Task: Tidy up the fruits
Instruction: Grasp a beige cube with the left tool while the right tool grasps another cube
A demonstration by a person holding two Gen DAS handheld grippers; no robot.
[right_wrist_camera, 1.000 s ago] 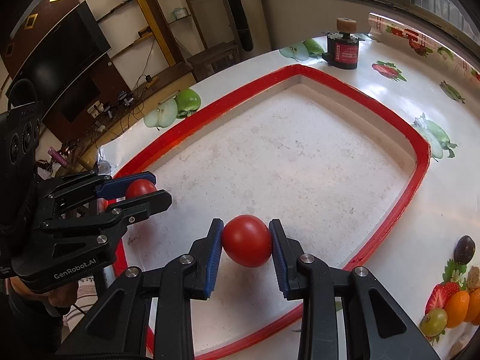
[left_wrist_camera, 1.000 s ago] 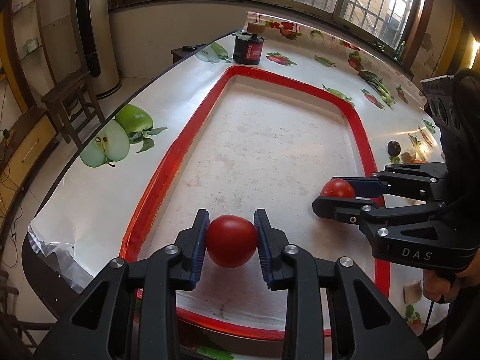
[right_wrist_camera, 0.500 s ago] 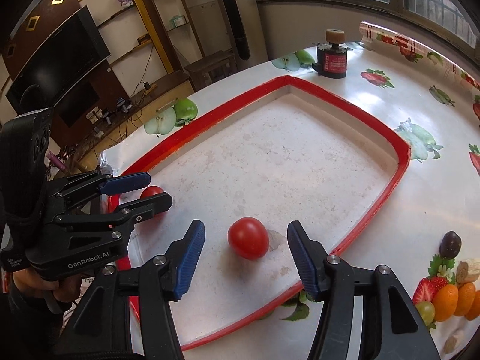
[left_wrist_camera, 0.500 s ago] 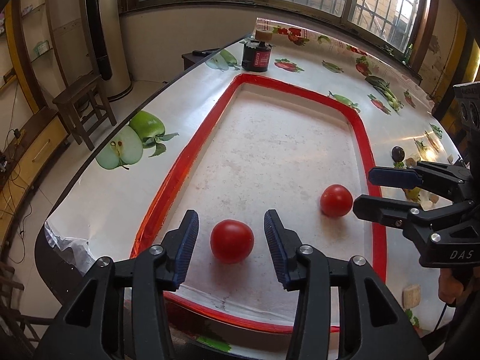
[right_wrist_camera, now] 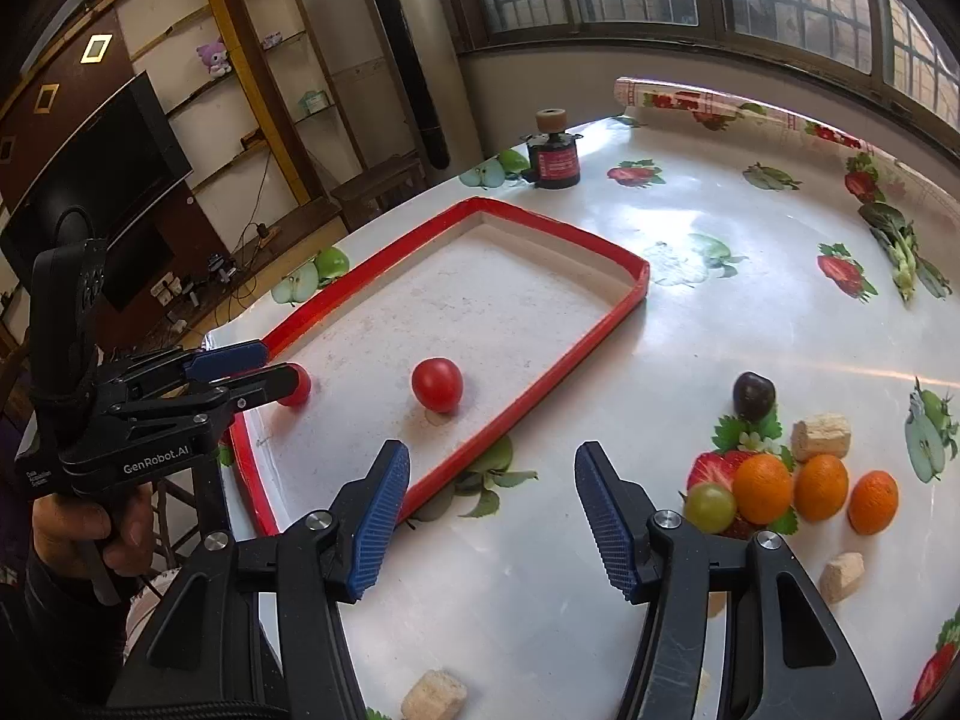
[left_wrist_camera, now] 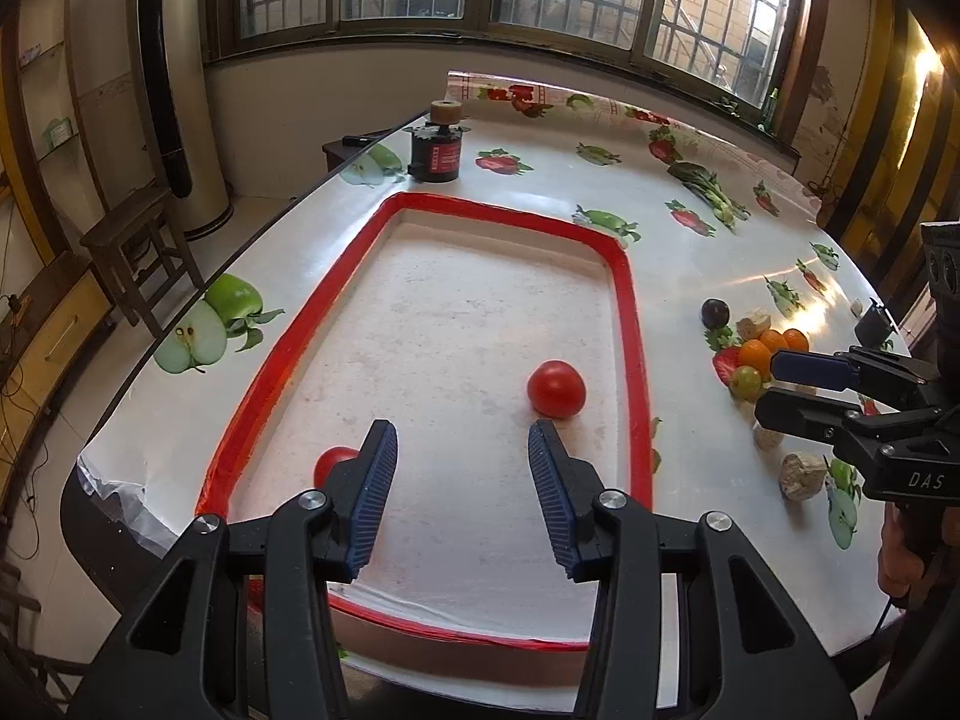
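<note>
Two tomatoes (right_wrist_camera: 437,384) (right_wrist_camera: 297,385) have been set inside the red tray (right_wrist_camera: 606,324). Oranges (right_wrist_camera: 762,489), a grape (right_wrist_camera: 710,507) and a plum (right_wrist_camera: 753,396) remain on the bench (right_wrist_camera: 750,312). Both the left gripper (left_wrist_camera: 462,480) and the right gripper (right_wrist_camera: 492,516) are held apart, empty.

Tray mostly open, clutter sits right of it.

Tray (left_wrist_camera: 624,324) floor is bare past the two tomatoes: one (left_wrist_camera: 556,388) near the right rim, one (left_wrist_camera: 331,463) by the left rim, half hidden behind a left gripper (left_wrist_camera: 462,483) finger. Raised red rim blocks low sideways entry. Right of the tray, oranges (right_wrist_camera: 762,489), grape (right_wrist_camera: 710,507), plum (right_wrist_camera: 753,395) and beige chunks (right_wrist_camera: 821,435) crowd the table near the right gripper (right_wrist_camera: 492,516). Jar (left_wrist_camera: 436,150) stands beyond the far rim.
</note>
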